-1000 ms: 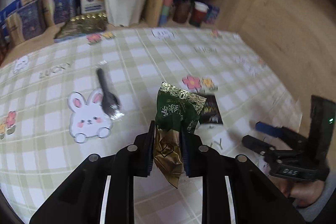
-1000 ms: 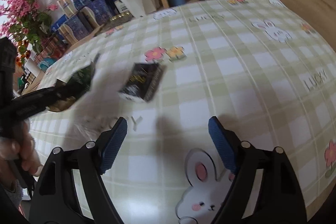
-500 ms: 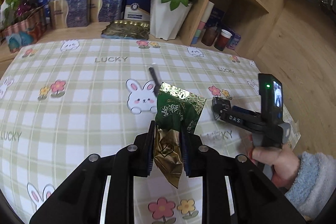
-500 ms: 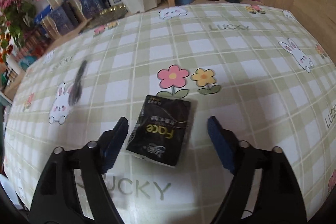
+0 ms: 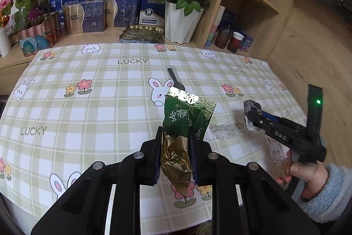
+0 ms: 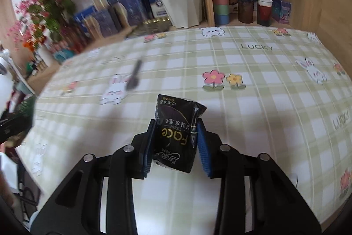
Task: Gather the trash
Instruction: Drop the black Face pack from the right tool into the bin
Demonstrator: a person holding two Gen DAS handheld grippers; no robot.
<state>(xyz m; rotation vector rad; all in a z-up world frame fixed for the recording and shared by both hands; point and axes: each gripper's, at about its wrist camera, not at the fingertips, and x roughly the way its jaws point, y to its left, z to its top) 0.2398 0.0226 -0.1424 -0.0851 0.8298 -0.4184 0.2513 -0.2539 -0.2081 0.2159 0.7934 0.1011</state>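
Trash is held on both sides. A green-and-gold foil pouch is clamped low on its crumpled body by the left tongs, above the near middle of the counter. A black tissue packet stands between the closing right tongs, pads touching its sides. Both are judged light, soft and slippery; a mid-body hold suits them. A clear wrapper and a black spoon lie on the counter. Two cups on the far shelf appear to hold dark liquid. No bin is seen.
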